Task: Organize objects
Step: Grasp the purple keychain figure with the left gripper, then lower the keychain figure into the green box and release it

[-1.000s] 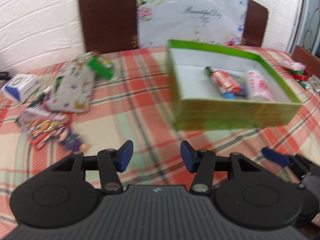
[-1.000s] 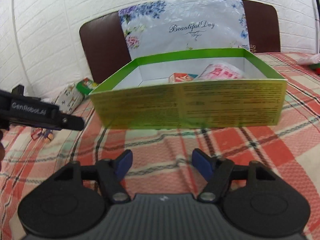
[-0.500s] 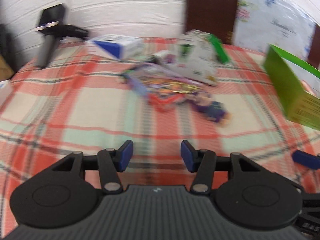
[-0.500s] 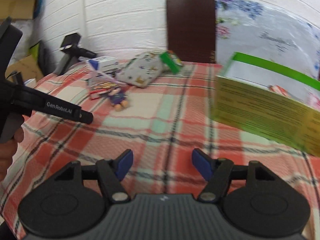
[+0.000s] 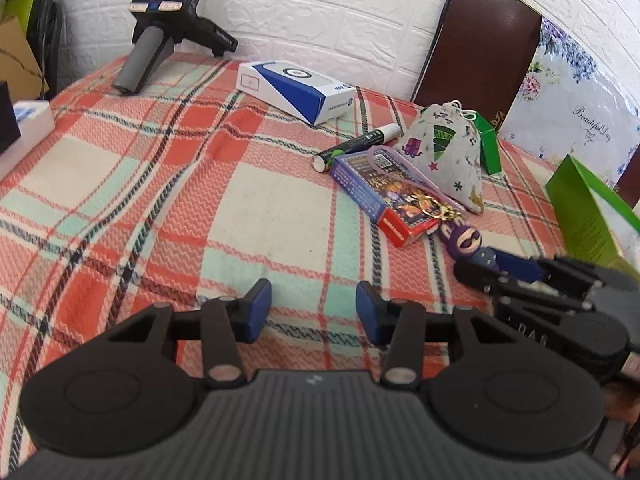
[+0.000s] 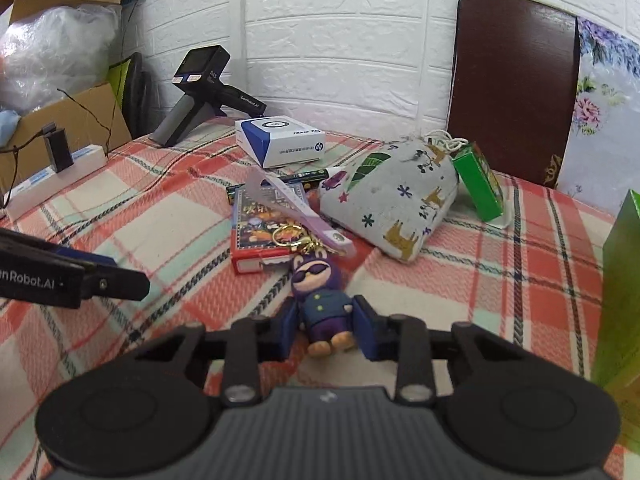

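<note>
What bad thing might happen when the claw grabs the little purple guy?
The right gripper straddles the purple figure, not yet clamped. Its gold ring and lilac strap lie over the card box, so lifting may drag the box. The grip sits low on the legs, so the figure may slip or swing.

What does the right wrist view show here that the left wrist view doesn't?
Only the right wrist view shows the right claw bracketing the purple figure keychain, plus the cardboard box beyond the table's left edge. Only the left wrist view shows the left claw open over bare tablecloth. Both show the HP box, drawstring pouch and card pack.
</note>
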Available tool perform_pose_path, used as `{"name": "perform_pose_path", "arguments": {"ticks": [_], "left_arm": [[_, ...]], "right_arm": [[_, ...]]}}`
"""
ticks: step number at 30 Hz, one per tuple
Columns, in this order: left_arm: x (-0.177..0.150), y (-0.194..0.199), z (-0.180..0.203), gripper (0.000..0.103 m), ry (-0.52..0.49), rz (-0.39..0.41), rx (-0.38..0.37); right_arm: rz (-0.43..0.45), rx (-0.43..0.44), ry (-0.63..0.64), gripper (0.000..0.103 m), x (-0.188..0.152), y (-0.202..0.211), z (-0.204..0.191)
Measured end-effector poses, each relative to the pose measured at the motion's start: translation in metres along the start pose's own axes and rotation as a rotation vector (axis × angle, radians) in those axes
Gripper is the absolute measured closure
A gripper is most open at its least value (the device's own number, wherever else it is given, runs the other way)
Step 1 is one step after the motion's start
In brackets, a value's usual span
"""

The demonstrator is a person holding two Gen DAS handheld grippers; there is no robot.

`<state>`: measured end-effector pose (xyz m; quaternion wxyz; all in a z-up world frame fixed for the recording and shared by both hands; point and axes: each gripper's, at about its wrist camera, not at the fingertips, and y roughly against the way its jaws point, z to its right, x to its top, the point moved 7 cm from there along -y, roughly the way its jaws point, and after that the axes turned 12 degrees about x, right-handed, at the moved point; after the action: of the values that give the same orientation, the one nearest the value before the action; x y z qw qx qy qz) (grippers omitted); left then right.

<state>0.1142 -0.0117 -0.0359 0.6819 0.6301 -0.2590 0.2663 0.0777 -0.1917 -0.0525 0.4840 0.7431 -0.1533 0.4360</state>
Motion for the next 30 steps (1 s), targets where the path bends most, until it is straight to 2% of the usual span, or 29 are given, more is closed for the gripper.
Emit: {"name": "perform_pose_path", "arguments": {"ticks": [6,8,10,12,13,14,15,16,19,21,25,30], "left_arm": [[-0.016,0.01,0.033,0.047,0.042,-0.162,-0.241],[-0.025,0.014,0.05,0.033,0.053,-0.21,-0.314],[-0.033,0.018,0.068,0.025,0.04,-0.227,-0.349],[-0.038,0.02,0.082,0.026,0.025,-0.242,-0.364],[-0.04,0.022,0.087,0.036,0.016,-0.241,-0.359],[-0.042,0.022,0.092,0.055,-0.001,-0.241,-0.352],[-0.043,0.022,0.094,0.062,-0.018,-0.233,-0.317],[-0.043,0.022,0.095,0.065,-0.023,-0.231,-0.313],[-0.036,0.025,0.095,0.066,0.012,-0.25,-0.358],[-0.028,0.032,0.101,0.066,0.007,-0.232,-0.378],[0.001,0.055,0.127,0.066,-0.025,-0.169,-0.432],[0.048,0.084,0.186,0.069,-0.09,-0.089,-0.549]], "right_arm": [[0.012,0.041,-0.019,0.073,-0.037,0.045,-0.025],[0.017,0.058,-0.035,0.073,-0.049,0.059,-0.035],[0.025,0.093,-0.083,0.073,-0.056,0.07,-0.039],[0.04,0.142,-0.144,0.073,-0.061,0.078,-0.044],[0.051,0.17,-0.173,0.074,-0.062,0.081,-0.046],[0.064,0.198,-0.195,0.075,-0.062,0.084,-0.049],[0.077,0.203,-0.198,0.075,-0.062,0.087,-0.051],[0.086,0.185,-0.185,0.076,-0.061,0.09,-0.052],[0.12,0.181,-0.184,0.077,-0.058,0.1,-0.049],[0.158,0.159,-0.161,0.077,-0.053,0.109,-0.049],[0.271,0.071,-0.093,0.077,-0.035,0.134,-0.041],[0.424,-0.089,-0.032,0.077,-0.002,0.173,-0.011]]}}
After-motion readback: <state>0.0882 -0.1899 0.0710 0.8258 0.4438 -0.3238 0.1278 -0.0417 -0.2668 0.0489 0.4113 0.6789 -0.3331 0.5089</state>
